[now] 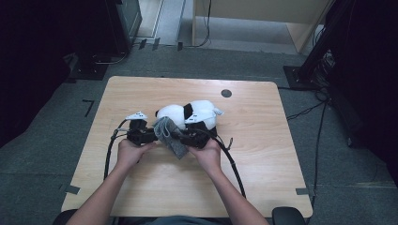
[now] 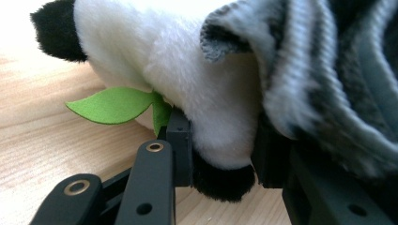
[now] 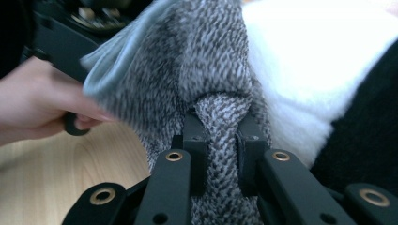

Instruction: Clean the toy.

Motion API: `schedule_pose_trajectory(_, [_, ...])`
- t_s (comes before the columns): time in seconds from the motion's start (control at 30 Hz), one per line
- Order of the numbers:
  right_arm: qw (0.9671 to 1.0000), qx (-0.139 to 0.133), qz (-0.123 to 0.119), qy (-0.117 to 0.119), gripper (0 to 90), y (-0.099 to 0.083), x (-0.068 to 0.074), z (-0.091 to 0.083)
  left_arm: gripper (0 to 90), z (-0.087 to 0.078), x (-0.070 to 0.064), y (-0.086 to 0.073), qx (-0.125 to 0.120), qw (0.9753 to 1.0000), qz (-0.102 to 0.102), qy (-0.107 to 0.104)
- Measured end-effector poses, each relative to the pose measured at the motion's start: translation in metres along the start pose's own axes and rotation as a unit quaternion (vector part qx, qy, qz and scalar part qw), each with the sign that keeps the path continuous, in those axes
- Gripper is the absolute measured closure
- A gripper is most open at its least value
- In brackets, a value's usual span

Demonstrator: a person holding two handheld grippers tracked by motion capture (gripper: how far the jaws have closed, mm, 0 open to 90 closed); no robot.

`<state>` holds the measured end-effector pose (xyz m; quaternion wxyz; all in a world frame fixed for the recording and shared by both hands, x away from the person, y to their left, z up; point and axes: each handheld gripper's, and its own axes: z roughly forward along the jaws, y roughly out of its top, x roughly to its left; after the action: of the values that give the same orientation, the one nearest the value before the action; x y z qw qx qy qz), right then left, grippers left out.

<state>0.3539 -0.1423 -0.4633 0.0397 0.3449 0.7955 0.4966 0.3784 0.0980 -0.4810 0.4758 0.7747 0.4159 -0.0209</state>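
A black-and-white panda plush (image 1: 197,110) lies near the middle of the wooden table (image 1: 263,159). A grey knit cloth (image 1: 170,136) hangs in front of it, between the two hands. My left gripper (image 2: 223,154) is shut on a white plush limb with a black tip, beside a green felt leaf (image 2: 112,105). The striped grey cloth (image 2: 324,84) drapes over its right jaw. My right gripper (image 3: 220,140) is shut on a pinched fold of the grey knit cloth (image 3: 202,61), with the panda's white fur (image 3: 305,61) just behind. From above, the left gripper (image 1: 149,135) and right gripper (image 1: 184,138) face each other closely.
A round black grommet (image 1: 226,93) sits in the table's far side. Black cables (image 1: 234,168) trail from both grippers across the near table. Dark equipment stands on the floor at the far left and right. The other hand (image 3: 42,103) holds its gripper close by.
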Motion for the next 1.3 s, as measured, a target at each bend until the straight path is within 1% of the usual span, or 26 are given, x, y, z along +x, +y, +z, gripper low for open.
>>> schedule_pose_trajectory(0.03, [1.0,-0.004,0.004,0.003,79.7,-0.002,-0.002,0.001,65.4,0.0,0.0,0.0,0.001,1.0,-0.001,0.0])
schedule_pose_trajectory(0.17, [0.9997,-0.009,-0.021,-0.009,79.9,-0.008,-0.002,0.001,66.0,0.001,-0.001,0.0,0.006,1.0,0.001,0.001])
schedule_pose_trajectory(0.23, [0.9997,-0.01,-0.019,-0.011,79.8,-0.01,-0.003,-0.001,66.0,0.002,-0.003,0.0,0.011,0.9999,0.012,0.004])
schedule_pose_trajectory(0.27, [0.9998,-0.009,-0.016,-0.011,79.8,-0.011,-0.003,-0.002,66.0,0.002,-0.005,0.0,0.013,0.9997,0.019,0.008])
schedule_pose_trajectory(0.3, [0.9998,-0.007,-0.015,-0.014,79.8,-0.013,-0.003,-0.003,66.1,0.002,-0.005,0.0,0.014,0.9997,0.02,0.009])
schedule_pose_trajectory(0.37, [0.9995,-0.002,-0.021,-0.022,79.8,-0.014,-0.003,-0.006,66.1,0.002,-0.005,0.0,0.014,0.9997,0.02,0.007])
schedule_pose_trajectory(0.5, [0.9993,0.005,-0.02,-0.031,79.8,-0.016,-0.008,-0.011,66.2,0.002,-0.004,0.0,0.015,0.9997,0.02,0.005])
schedule_pose_trajectory(0.6, [0.9988,0.01,-0.025,-0.041,79.7,-0.017,-0.011,-0.016,66.3,0.001,-0.003,0.0,0.016,0.9996,0.021,0.003])
schedule_pose_trajectory(0.67, [0.9985,0.011,-0.022,-0.049,79.7,-0.019,-0.013,-0.019,66.4,0.001,-0.003,0.0,0.018,0.9996,0.022,0.001])
schedule_pose_trajectory(0.73, [0.9985,0.004,-0.009,-0.055,79.7,-0.023,-0.017,-0.024,66.5,0.001,-0.003,0.0,0.019,0.9996,0.023,-0.002])
schedule_pose_trajectory(0.8, [0.9982,0.0,-0.004,-0.06,79.8,-0.027,-0.019,-0.028,66.5,0.001,-0.003,0.0,0.02,0.9995,0.024,-0.002])
schedule_pose_trajectory(0.87, [0.9978,0.0,-0.003,-0.067,79.8,-0.029,-0.021,-0.031,66.7,0.002,-0.004,0.0,0.022,0.9994,0.027,-0.004])
schedule_pose_trajectory(0.97, [0.9969,0.001,-0.011,-0.078,79.8,-0.031,-0.023,-0.036,66.8,0.002,-0.005,-0.001,0.024,0.9993,0.028,-0.005])
schedule_pose_trajectory(1.07, [0.9959,0.003,-0.009,-0.09,79.8,-0.036,-0.026,-0.044,66.9,0.002,-0.004,-0.001,0.024,0.9993,0.027,-0.009])
schedule_pose_trajectory(1.2, [0.9937,-0.007,0.009,-0.112,79.7,-0.046,-0.035,-0.061,67.2,0.002,-0.004,-0.001,0.023,0.9994,0.025,-0.012])
schedule_pose_trajectory(1.23, [0.9929,-0.011,0.017,-0.117,79.7,-0.05,-0.04,-0.066,67.3,0.002,-0.004,-0.001,0.023,0.9994,0.025,-0.012])
schedule_pose_trajectory(1.3, [0.9915,-0.015,0.024,-0.127,79.7,-0.054,-0.045,-0.073,67.4,0.002,-0.004,-0.001,0.023,0.9994,0.024,-0.012])
